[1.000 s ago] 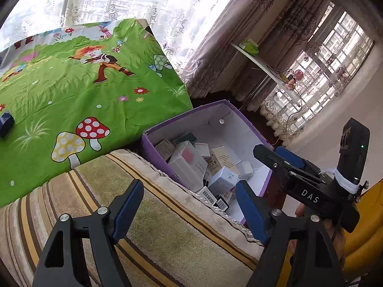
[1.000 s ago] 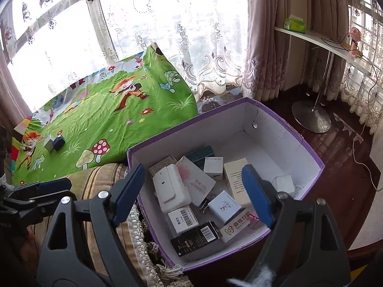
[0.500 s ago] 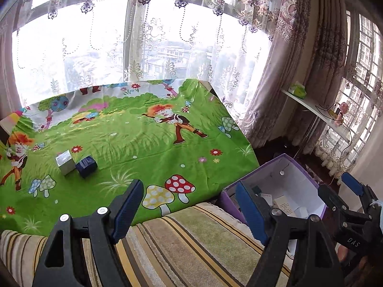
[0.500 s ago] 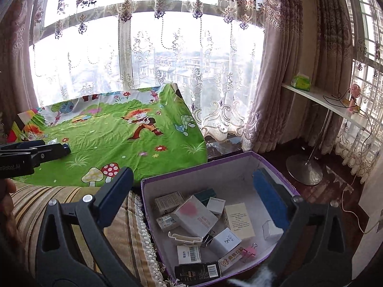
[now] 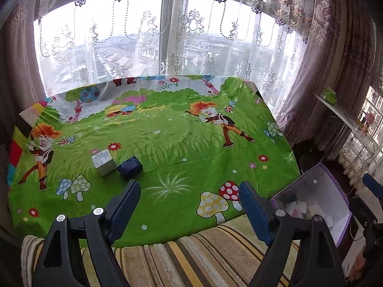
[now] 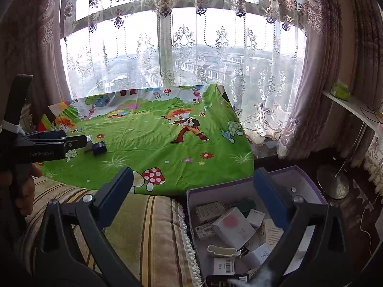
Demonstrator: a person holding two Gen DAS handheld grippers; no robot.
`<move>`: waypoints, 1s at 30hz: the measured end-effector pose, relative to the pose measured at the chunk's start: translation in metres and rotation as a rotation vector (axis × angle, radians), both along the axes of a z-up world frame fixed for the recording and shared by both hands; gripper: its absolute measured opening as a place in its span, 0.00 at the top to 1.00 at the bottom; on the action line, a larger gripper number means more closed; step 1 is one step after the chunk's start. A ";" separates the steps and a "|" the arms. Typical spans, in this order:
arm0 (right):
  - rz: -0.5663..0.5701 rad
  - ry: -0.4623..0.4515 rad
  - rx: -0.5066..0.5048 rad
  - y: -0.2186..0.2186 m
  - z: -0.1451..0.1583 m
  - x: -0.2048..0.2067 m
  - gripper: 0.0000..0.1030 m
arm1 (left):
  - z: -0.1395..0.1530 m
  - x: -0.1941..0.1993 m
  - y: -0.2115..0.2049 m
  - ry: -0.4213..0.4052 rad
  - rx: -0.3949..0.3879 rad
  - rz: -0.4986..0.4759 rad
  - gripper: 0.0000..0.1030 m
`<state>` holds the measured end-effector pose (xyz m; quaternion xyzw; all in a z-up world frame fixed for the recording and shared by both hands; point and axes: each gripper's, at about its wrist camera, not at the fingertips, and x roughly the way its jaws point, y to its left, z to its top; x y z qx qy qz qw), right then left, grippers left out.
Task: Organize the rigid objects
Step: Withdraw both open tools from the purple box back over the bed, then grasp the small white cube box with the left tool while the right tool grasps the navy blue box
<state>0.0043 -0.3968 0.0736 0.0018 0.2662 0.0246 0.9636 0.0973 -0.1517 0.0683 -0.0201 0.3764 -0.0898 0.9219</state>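
Lace curtains point(image 5: 186, 35) are filtering daylight over a green cartoon cloth point(image 5: 182, 148) that is covering the work surface, with a striped cushion point(image 5: 196, 260) running along its near edge.

Between the jaws of the left gripper point(image 5: 189, 205) nothing is sitting; its jaws have just been opening a little further and are standing wide, pointing across the cloth. The right gripper point(image 6: 192, 192) is likewise gaping at its widest with nothing between the pads, having just been opening, and is hovering over the seam between the cushion and the purple box point(image 6: 311, 179).

Moving outward, two small items are lying side by side on the cloth, touching or nearly so: a silver box point(image 5: 104, 162) and a dark blue box point(image 5: 130, 167), just ahead of the left gripper's left finger. Further to the right, beside the cushion and lower than the cloth, the purple box is holding a jumble of small cartons point(image 6: 233, 229), some tilted over one another.

Judging by this layout, the organizing is looking only barely begun: two pieces are sitting out on the cloth while most are remaining heaped in the purple box. Which way items are meant to travel, I cannot tell.
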 end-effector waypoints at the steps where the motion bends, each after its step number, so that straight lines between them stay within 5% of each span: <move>1: 0.015 0.005 -0.012 0.006 0.000 0.005 0.02 | -0.003 0.007 0.009 0.028 -0.021 0.025 0.18; 18: 0.148 0.111 0.006 0.057 -0.003 0.073 0.02 | -0.056 0.129 0.149 0.286 -0.147 0.321 0.18; 30: 0.261 0.216 -0.016 0.107 -0.021 0.117 0.02 | -0.103 0.169 0.158 0.417 -0.223 0.385 0.29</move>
